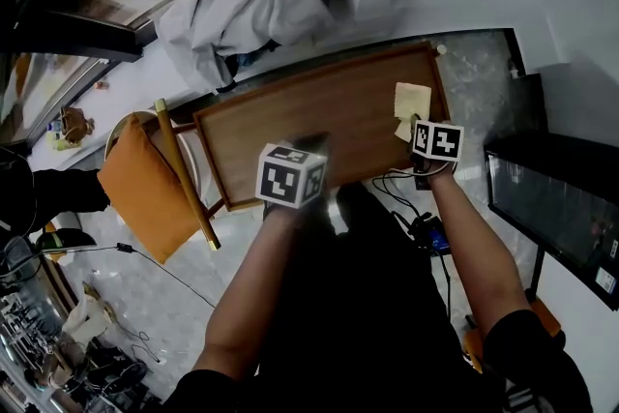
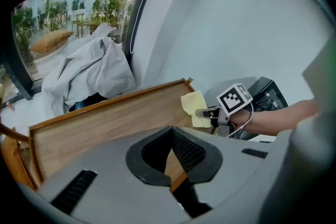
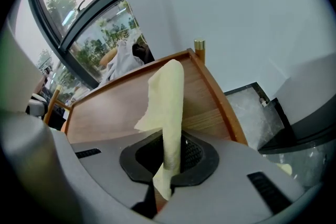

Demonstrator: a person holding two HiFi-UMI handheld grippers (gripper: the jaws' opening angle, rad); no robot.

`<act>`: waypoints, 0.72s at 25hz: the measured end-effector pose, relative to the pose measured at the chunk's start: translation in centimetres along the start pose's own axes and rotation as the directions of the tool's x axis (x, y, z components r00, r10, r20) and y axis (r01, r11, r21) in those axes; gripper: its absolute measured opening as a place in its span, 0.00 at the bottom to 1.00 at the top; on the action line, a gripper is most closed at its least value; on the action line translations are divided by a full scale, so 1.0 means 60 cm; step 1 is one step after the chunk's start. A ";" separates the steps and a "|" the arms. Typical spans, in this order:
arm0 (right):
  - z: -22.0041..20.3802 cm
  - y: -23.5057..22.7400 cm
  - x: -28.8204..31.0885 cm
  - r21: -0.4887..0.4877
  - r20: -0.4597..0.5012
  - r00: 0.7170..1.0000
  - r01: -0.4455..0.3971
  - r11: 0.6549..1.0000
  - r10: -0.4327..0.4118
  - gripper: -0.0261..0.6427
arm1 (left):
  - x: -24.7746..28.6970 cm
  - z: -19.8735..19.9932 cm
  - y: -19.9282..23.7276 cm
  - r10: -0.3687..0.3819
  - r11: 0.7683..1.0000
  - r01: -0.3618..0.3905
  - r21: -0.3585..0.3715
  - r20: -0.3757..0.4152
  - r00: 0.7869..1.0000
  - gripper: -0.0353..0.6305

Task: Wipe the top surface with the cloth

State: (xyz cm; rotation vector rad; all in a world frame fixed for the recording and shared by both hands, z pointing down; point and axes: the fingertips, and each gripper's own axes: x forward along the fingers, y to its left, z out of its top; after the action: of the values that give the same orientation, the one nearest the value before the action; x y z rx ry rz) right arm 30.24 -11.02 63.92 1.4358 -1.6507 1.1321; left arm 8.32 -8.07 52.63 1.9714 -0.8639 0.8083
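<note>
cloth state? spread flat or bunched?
Bunched. The cloth is pinched in the right hand-held gripper as a narrow folded strip, with a loose flap over the table; it is not spread flat.

From your head, your left gripper (image 1: 309, 150) is a blur, and its cube covers the jaws. Your right gripper (image 1: 417, 124) covers the near end of the cloth (image 1: 410, 100). Your arms and dark clothes hide the near edge of the table (image 1: 319, 116). A white sheet (image 1: 242, 5) lies over something dark, and you cannot tell what. The black box (image 1: 556, 208) runs off the right edge. The small things (image 1: 87, 322) on the floor (image 1: 126, 285) are too tiny to name. In the right gripper view, the cloth's low end drops out of sight past the jaws. In the left gripper view, the chair (image 2: 8, 149) is cut off at the left edge.
</note>
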 end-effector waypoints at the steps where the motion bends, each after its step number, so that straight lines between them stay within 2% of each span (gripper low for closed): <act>1: 0.001 -0.008 -0.002 0.009 0.003 1.000 0.006 1.000 -0.006 0.09 | 0.001 0.000 -0.001 -0.001 1.000 0.001 0.002 -0.001 1.000 0.07; 5: 0.007 -0.038 -0.009 0.041 0.008 0.999 0.053 0.998 -0.054 0.09 | 0.003 0.001 -0.002 0.000 1.000 0.000 0.003 -0.001 1.000 0.07; 12: 0.012 -0.074 -0.019 0.003 0.000 0.985 0.174 0.985 -0.174 0.09 | -0.005 0.000 0.003 0.013 1.000 -0.013 -0.008 0.011 1.000 0.07; 18: 0.021 -0.099 -0.035 0.008 0.023 0.956 0.292 0.956 -0.292 0.09 | -0.026 -0.009 0.013 0.035 0.999 -0.035 -0.029 0.026 0.999 0.07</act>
State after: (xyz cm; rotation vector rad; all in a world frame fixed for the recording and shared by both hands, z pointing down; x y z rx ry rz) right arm 36.51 -11.45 62.62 1.6385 -1.3936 0.9539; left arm 6.72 -7.52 52.00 1.9510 -0.9232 0.7870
